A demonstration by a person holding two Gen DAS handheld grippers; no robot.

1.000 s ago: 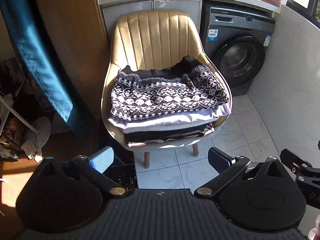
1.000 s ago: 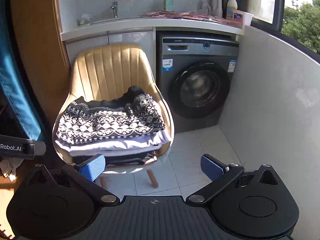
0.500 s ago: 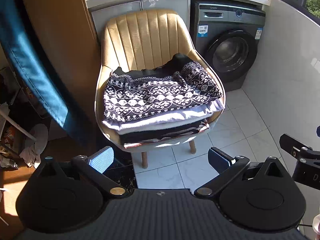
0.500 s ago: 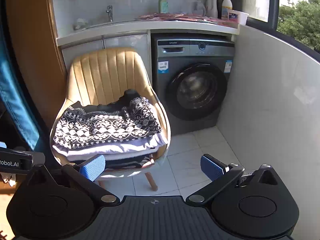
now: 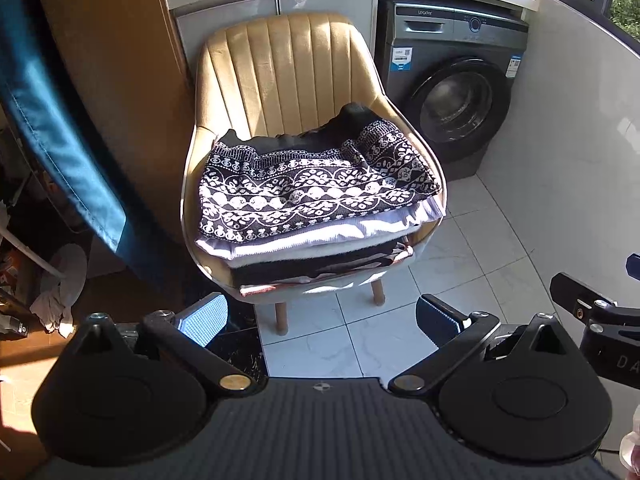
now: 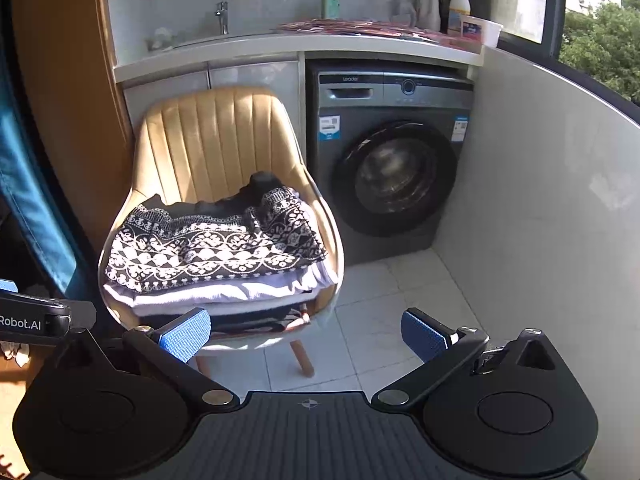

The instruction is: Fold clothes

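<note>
The stack of folded clothes fills the seat of the tan chair at the centre of the left wrist view and left of centre in the right wrist view; a black-and-white patterned knit lies on top, its front edge lining up with the seat's front lip, a white layer and darker layers showing beneath it; a black garment is bunched at the back of the pile against the ribbed backrest. Below the seat, bare white floor tiles run across the lower centre and right of both views, open between the chair legs and the curved pale wall on the right. The left gripper sits in the lower part of its frame, fingers spread wide and holding nothing, well short of the chair; the right gripper is likewise released and empty, its left blue pad overlapping the front of the seat in the picture only. A grey washing machine stands just right of the chair under a white counter carrying bottles and a tap; a blue curtain hangs down the left edge of both frames, with clutter on the floor at lower left in the left wrist view; trees show through the window at upper right.
</note>
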